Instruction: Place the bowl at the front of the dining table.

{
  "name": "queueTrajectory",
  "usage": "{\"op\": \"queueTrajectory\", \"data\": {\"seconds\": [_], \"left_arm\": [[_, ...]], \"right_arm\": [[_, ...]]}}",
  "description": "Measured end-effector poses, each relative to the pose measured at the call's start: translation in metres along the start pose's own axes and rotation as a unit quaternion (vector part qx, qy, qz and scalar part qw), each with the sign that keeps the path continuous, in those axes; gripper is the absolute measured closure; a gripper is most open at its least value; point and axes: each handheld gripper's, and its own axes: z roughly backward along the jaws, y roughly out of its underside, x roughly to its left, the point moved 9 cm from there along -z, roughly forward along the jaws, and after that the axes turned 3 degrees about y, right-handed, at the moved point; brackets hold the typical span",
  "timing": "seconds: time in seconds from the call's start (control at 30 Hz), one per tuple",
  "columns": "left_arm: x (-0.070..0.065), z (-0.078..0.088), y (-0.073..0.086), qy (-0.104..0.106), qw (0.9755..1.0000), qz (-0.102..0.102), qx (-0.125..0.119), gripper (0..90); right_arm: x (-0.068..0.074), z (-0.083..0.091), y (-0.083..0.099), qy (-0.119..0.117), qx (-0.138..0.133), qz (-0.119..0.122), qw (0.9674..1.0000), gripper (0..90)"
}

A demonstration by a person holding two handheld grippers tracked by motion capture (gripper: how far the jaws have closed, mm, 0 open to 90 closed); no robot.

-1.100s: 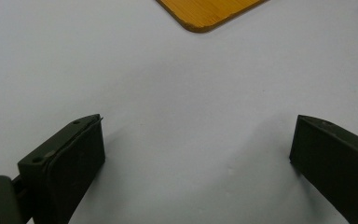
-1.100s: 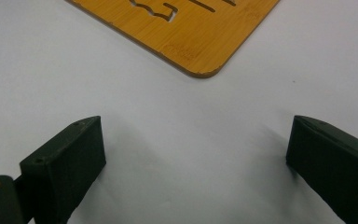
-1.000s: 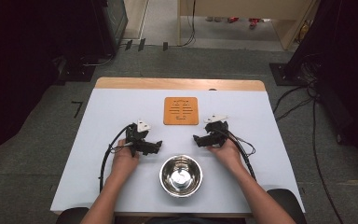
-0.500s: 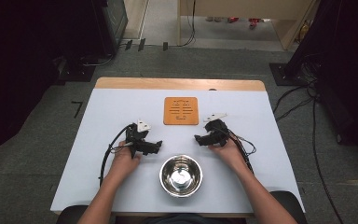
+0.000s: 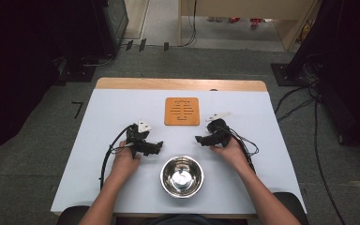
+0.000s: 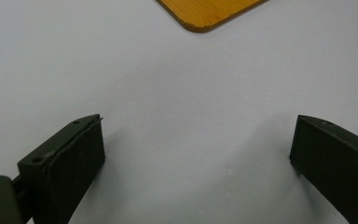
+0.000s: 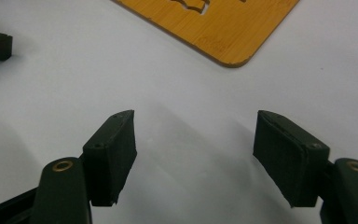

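Lab recording station: white table (image 5: 112, 117) on grey carpet (image 5: 28, 168), black equipment racks (image 5: 108, 23) at 11 o'clock, cables (image 5: 304, 103) at 2 o'clock.

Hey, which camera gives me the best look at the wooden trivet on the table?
The high view: the whole wooden trivet shows there, slots included, lying beyond the steel bowl. The right gripper view catches one corner and some cutouts; the left gripper view catches one rounded corner.
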Motion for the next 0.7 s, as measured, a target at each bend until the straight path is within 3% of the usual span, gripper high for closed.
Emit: {"op": "queueTrajectory", "data": {"seconds": [0.23, 0.7], "left_arm": [[0.0, 0.0, 0.0, 0.0, 1.0, 0.0, 0.0, 2.9], [0.0, 0.0, 0.0, 0.0, 1.0, 0.0, 0.0, 2.9]], "right_arm": [[0.007, 0.005, 0.001, -0.013, 0.008, 0.0, 0.9999, 31.4], [0.02, 0.022, 0.001, -0.039, -0.003, 0.002, 0.9992, 33.6]]}}
